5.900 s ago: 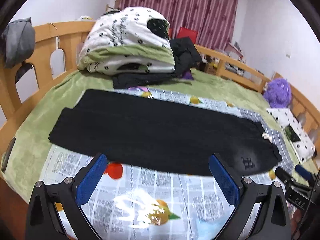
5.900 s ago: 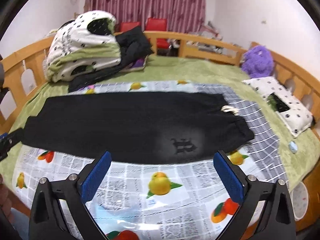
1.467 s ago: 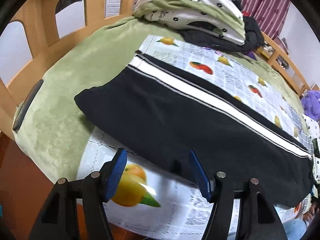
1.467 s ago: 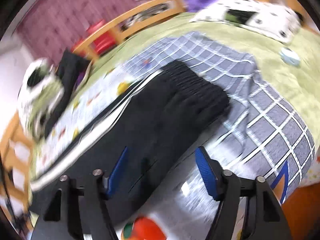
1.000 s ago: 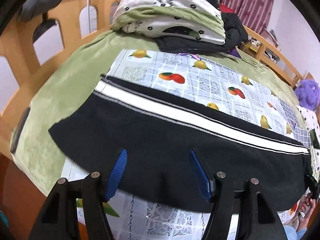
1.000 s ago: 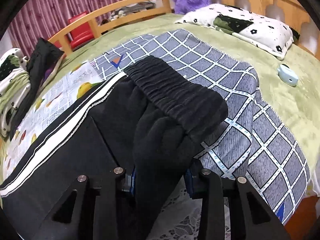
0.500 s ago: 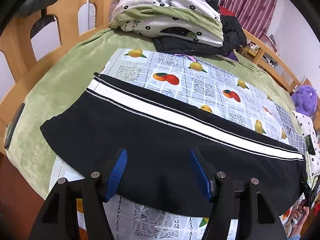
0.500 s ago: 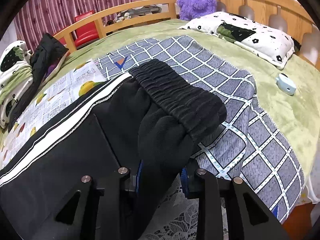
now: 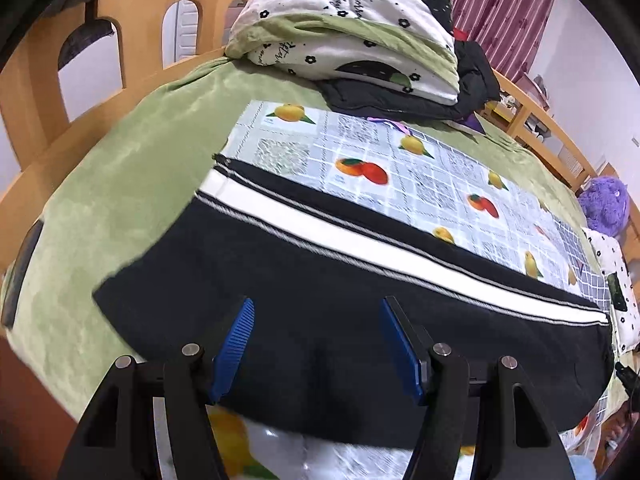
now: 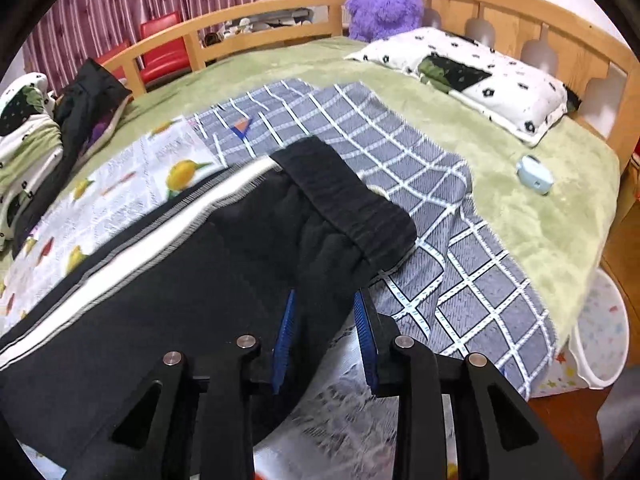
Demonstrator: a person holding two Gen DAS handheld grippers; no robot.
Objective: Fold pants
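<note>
Black pants (image 9: 340,276) with a white side stripe (image 9: 360,240) lie folded lengthwise across the bed. My left gripper (image 9: 316,306) sits on their near edge by the cuff end. Black cloth fills the gap between its blue pads and puckers there, so it looks held. In the right wrist view, the pants (image 10: 180,300) rise towards my right gripper (image 10: 324,294). It is shut on a bunch of cloth just below the elastic waistband (image 10: 344,200), which is lifted off the bed and curls over.
A fruit-print sheet (image 9: 400,152) and a grey checked cloth (image 10: 460,240) lie under the pants. At the far end are a folded quilt stack (image 9: 352,40) and dark clothes. A pillow (image 10: 480,80), a purple plush (image 10: 384,4) and a small blue case (image 10: 534,176) sit near the wooden headboard. A white basket (image 10: 600,340) stands on the floor.
My right gripper has risen with the waistband end, pulling that cloth up and taut. My left gripper slid along the leg end, with its pads the same width apart.
</note>
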